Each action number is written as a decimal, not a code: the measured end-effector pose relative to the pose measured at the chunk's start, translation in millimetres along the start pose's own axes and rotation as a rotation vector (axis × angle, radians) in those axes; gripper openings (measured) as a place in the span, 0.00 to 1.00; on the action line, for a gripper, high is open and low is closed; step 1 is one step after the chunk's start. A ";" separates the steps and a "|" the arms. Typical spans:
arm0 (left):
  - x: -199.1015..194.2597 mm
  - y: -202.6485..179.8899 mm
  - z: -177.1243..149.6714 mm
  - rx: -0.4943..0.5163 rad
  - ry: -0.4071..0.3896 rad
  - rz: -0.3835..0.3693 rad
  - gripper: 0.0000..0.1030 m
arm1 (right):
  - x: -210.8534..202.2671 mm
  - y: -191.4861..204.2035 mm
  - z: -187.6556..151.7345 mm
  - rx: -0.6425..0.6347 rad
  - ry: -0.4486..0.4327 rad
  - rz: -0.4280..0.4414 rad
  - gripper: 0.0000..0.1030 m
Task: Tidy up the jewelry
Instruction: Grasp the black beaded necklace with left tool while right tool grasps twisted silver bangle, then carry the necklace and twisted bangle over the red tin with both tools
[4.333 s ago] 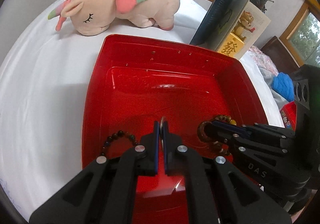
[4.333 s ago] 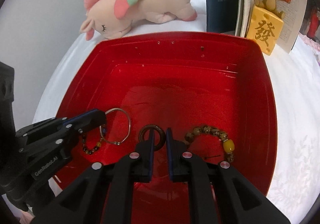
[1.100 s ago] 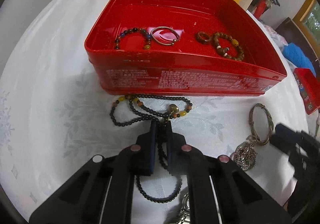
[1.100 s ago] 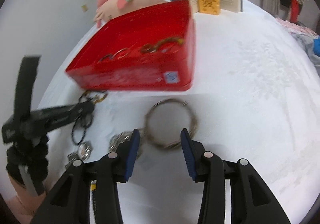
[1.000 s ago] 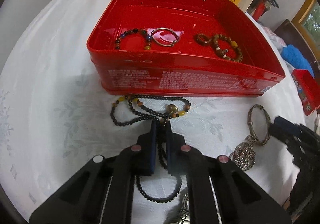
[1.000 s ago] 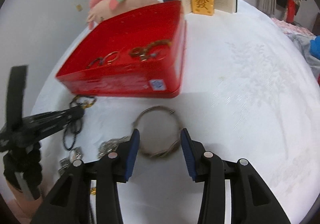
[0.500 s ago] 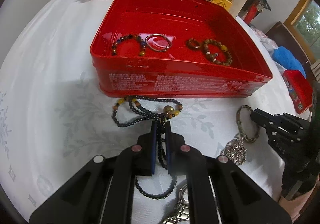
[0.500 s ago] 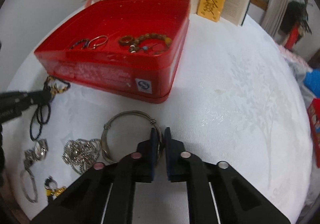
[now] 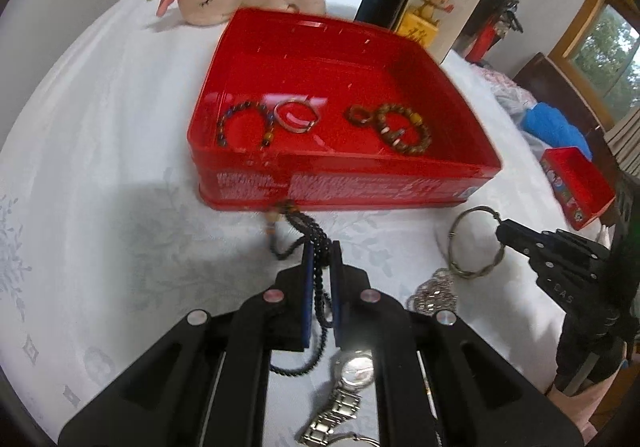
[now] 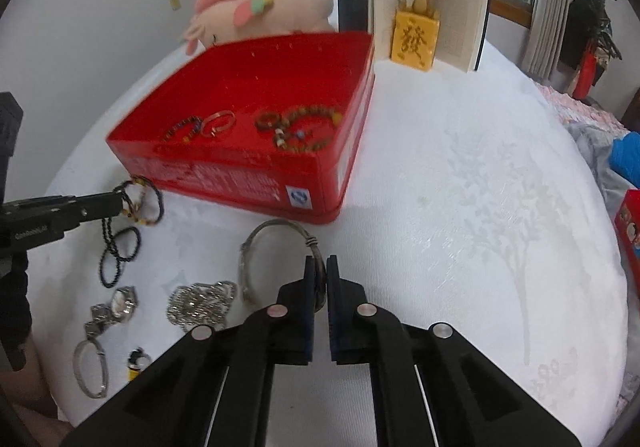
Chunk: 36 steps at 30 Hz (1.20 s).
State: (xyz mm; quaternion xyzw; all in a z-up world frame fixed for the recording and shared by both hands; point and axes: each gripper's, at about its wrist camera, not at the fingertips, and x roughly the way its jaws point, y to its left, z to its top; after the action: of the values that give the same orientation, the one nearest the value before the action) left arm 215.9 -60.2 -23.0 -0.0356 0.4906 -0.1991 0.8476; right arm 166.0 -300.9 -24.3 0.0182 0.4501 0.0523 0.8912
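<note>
Holding one piece in each hand, we are set to carry both to the red tin (image 9: 340, 183), where four bracelets and rings already lie in a row along its near wall. Our left hand-held gripper (image 9: 320, 259) is nearly closed on the black bead necklace (image 9: 308, 231), its loops trailing on the white-clothed worktop (image 10: 480, 207) just before the tin. Our right hand-held gripper (image 10: 318, 271) pinches the rim of the silver bangle (image 10: 276, 247), so it should lift cleanly. A watch (image 10: 116, 307) and a silver chain (image 10: 200, 305) wait toward the near left edge.
</note>
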 end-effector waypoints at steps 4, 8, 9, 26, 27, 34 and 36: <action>-14.2 -6.3 2.8 0.016 -0.035 -0.022 0.06 | -5.2 2.7 1.9 -0.007 -0.019 0.013 0.05; -28.3 -11.6 6.2 0.025 -0.071 -0.040 0.06 | -13.6 6.6 2.8 -0.019 -0.042 0.017 0.05; -32.2 -12.7 7.2 0.027 -0.080 -0.043 0.06 | -15.8 7.8 3.6 -0.024 -0.047 0.016 0.05; -93.0 -30.5 46.6 0.055 -0.232 -0.083 0.06 | -48.1 17.6 40.5 -0.075 -0.136 0.036 0.05; -93.7 -30.8 52.1 0.055 -0.237 -0.085 0.06 | -49.7 18.0 45.4 -0.076 -0.141 0.037 0.05; -84.4 -34.1 96.2 0.054 -0.251 -0.079 0.06 | -48.1 19.8 92.3 -0.077 -0.152 0.077 0.05; -79.4 -32.9 108.1 0.048 -0.258 -0.074 0.06 | -42.8 19.8 105.6 -0.076 -0.148 0.076 0.05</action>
State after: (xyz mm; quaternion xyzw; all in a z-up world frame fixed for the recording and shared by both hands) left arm 262.5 -75.4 106.2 -0.0590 0.3708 -0.2356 0.8964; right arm 224.1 -284.3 74.3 0.0052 0.3796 0.1014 0.9196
